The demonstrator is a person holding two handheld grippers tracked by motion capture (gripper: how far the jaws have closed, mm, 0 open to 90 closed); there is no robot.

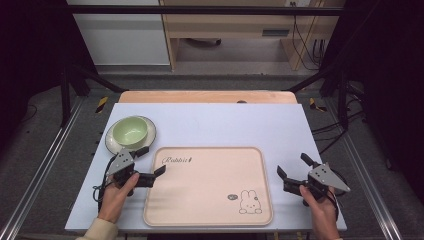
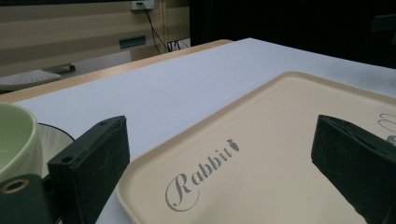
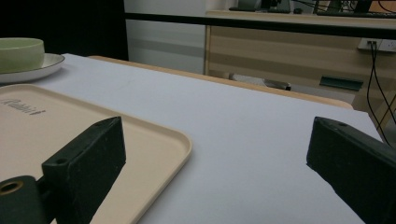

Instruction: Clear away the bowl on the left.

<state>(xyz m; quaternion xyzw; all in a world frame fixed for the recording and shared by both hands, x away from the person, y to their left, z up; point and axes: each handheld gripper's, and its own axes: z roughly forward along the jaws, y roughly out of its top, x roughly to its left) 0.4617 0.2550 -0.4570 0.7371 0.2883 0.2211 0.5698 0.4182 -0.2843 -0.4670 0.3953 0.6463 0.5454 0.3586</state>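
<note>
Left tongs [image 1: 150, 161] and right tongs [image 1: 295, 166] spread, empty, flanking beige tray [image 1: 209, 186]

Desk [image 1: 210, 122]: pale blue-white top over a wooden edge at the far side. Tray [image 1: 210, 187]: beige, rounded corners, near centre of the desk, printed "Rabbit" at its far left and a rabbit drawing [image 1: 250, 201] at its near right. Plate [image 1: 111, 141]: white with dark rim, far left, just beside the tray's corner. Bowl [image 1: 130, 131]: pale green, standing on the plate. Wooden cabinet [image 1: 235, 25]: beyond the desk.
</note>
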